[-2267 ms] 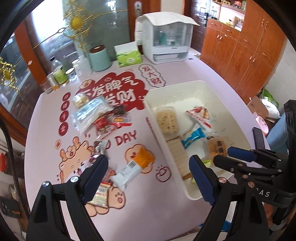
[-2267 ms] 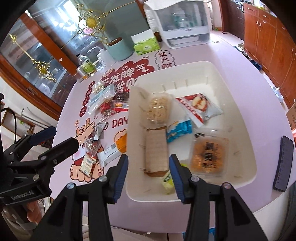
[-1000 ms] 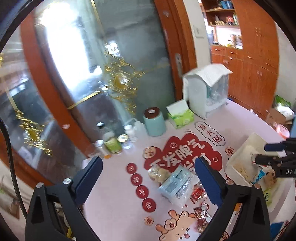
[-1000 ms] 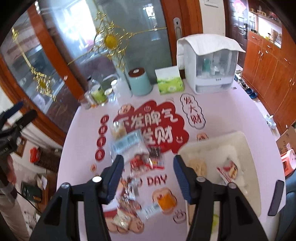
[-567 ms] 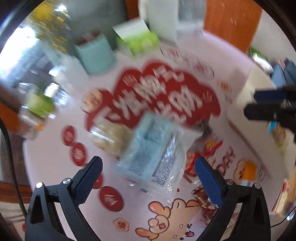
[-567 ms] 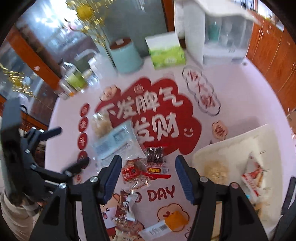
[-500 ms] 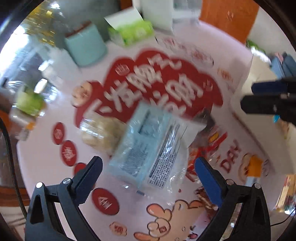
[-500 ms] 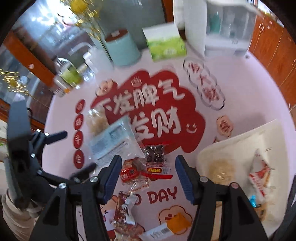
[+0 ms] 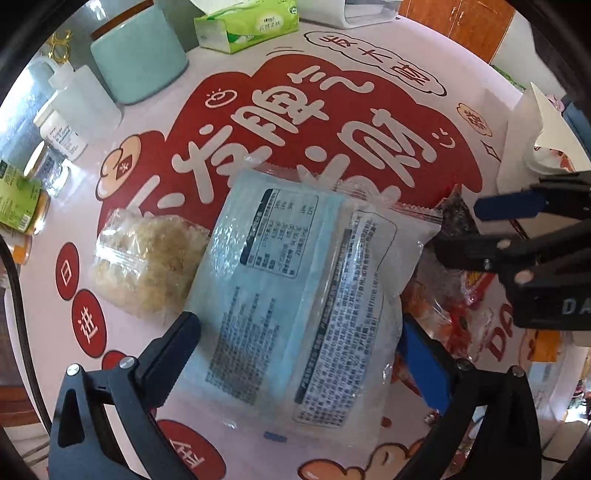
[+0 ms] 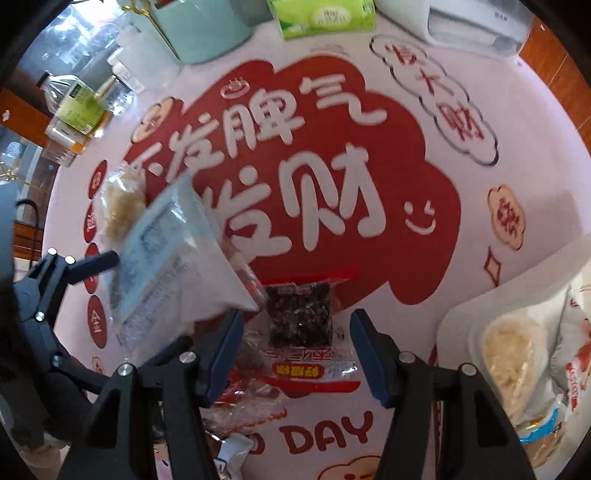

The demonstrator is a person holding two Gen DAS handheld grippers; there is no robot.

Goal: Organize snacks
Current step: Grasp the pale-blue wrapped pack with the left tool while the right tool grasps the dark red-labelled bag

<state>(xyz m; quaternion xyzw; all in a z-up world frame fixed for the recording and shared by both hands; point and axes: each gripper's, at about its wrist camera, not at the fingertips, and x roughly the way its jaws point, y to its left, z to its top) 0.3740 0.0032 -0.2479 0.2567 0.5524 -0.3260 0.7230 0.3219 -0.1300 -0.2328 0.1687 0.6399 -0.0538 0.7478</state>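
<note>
A large light-blue snack packet [image 9: 303, 295] lies label-up on the pink printed tablecloth [image 9: 332, 122]. My left gripper [image 9: 297, 328] points steeply down over it, open, one fingertip at each long edge. A clear pack of beige crumbly snack [image 9: 147, 262] lies just left of it. In the right wrist view my right gripper [image 10: 295, 332] is open and straddles a dark snack pack with a red label [image 10: 299, 317], with a gap on both sides. The left gripper [image 10: 144, 302] and the blue packet [image 10: 173, 251] show at the left there. The right gripper [image 9: 460, 229] shows at the right edge of the left wrist view.
A white bin [image 10: 454, 325] holding several snacks stands at the right. More red and clear wrappers [image 10: 243, 398] lie under and below the right gripper. A teal canister [image 9: 136, 62], a green tissue box [image 9: 247, 22] and bottles [image 9: 66, 136] line the table's far side.
Both grippers have dropped from high above the table and tilted downward. The left now frames the blue packet, the right the dark pack. Neither jaw width has changed.
</note>
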